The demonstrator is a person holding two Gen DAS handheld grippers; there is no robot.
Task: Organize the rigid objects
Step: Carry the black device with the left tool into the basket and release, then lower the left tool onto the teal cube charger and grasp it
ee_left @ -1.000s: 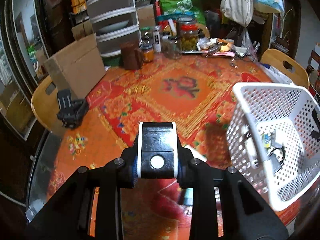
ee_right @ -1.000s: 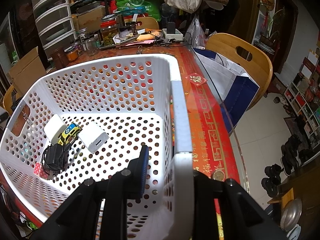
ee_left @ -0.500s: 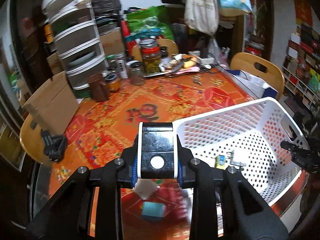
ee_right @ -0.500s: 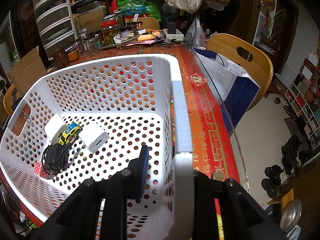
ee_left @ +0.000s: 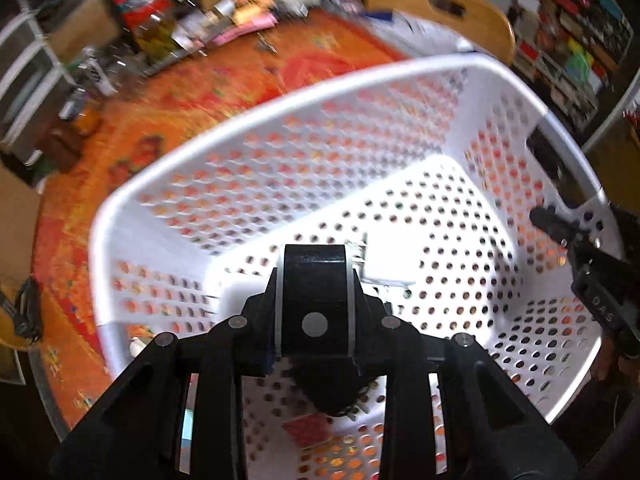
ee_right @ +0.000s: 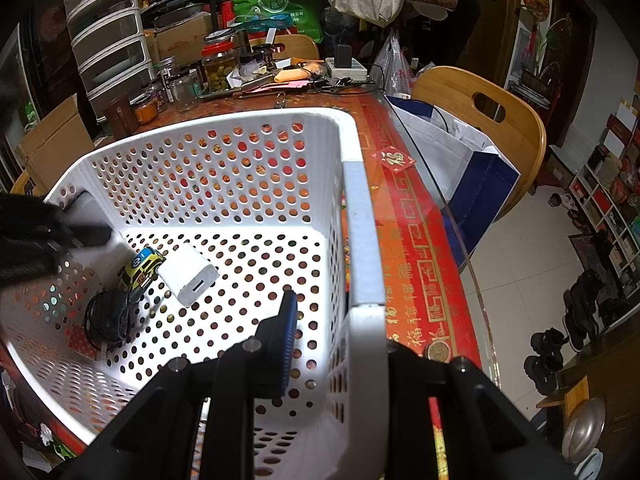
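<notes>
My left gripper (ee_left: 314, 312) is shut on a black device with white side stripes (ee_left: 314, 280) and holds it above the inside of the white perforated basket (ee_left: 248, 120). My right gripper (ee_right: 332, 332) is shut on the basket's near right wall (ee_right: 362, 240), one finger inside and one outside. On the basket floor lie a white charger (ee_right: 188, 274), a yellow toy car (ee_right: 142, 266), a black coiled cable (ee_right: 106, 316) and a red card (ee_right: 82, 340). The left gripper shows at the left edge of the right wrist view (ee_right: 36, 236).
The basket stands on a red-orange patterned tablecloth (ee_right: 416, 216). Jars, boxes and clutter (ee_right: 216, 68) crowd the far side of the table. A wooden chair (ee_right: 480, 108) with a bag stands at the right. A cardboard box (ee_right: 52, 144) and plastic drawers (ee_right: 108, 36) are at the left.
My left gripper has swung right and forward with the black device, from over the tablecloth to above the basket's inside. The right gripper has kept hold of the basket wall.
</notes>
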